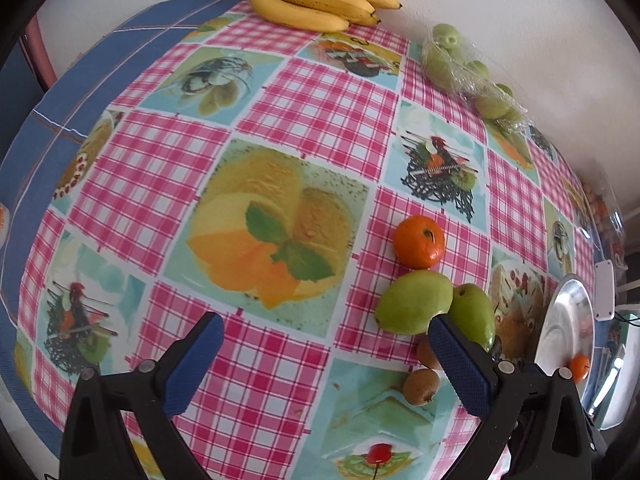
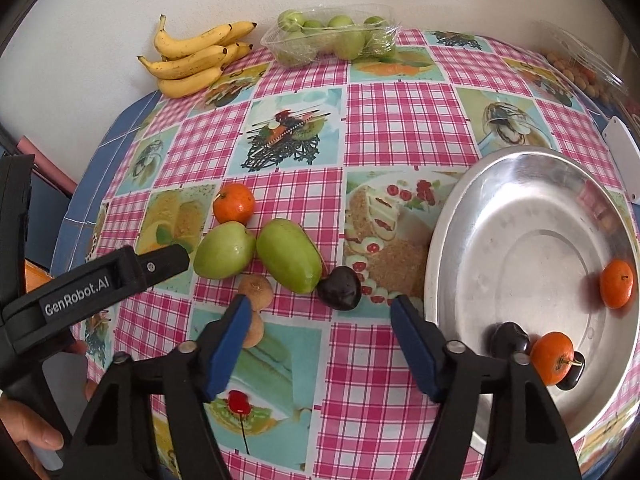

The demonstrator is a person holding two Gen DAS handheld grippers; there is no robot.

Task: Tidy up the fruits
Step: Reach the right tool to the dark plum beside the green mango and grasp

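At the table's near right side sits a round metal tray (image 2: 472,216). It holds two tangerines, one near its front rim (image 2: 551,357) and one by its right rim (image 2: 618,283), plus two dark plums (image 2: 509,339) touching the front tangerine.

The right gripper (image 2: 320,340) hovers over the cloth just left of the tray, its blue-padded jaws spread wide and holding nothing. The left gripper (image 1: 324,356) is likewise wide open and empty above the checked tablecloth (image 1: 320,100); its right finger (image 1: 460,364) overlaps a green mango in the view, and contact cannot be judged.

Just beyond the right gripper lie two small brown fruits (image 2: 256,286) and a loose dark plum (image 2: 340,288). Behind them two green mangoes (image 2: 288,256) touch side by side, with a third tangerine (image 2: 234,203) just behind the left one.

At the far edge against the wall rest a bunch of bananas (image 2: 192,60) and a clear wrapped punnet of green fruits (image 2: 332,36). Another clear box (image 2: 576,68) of small fruits sits at the far right corner.
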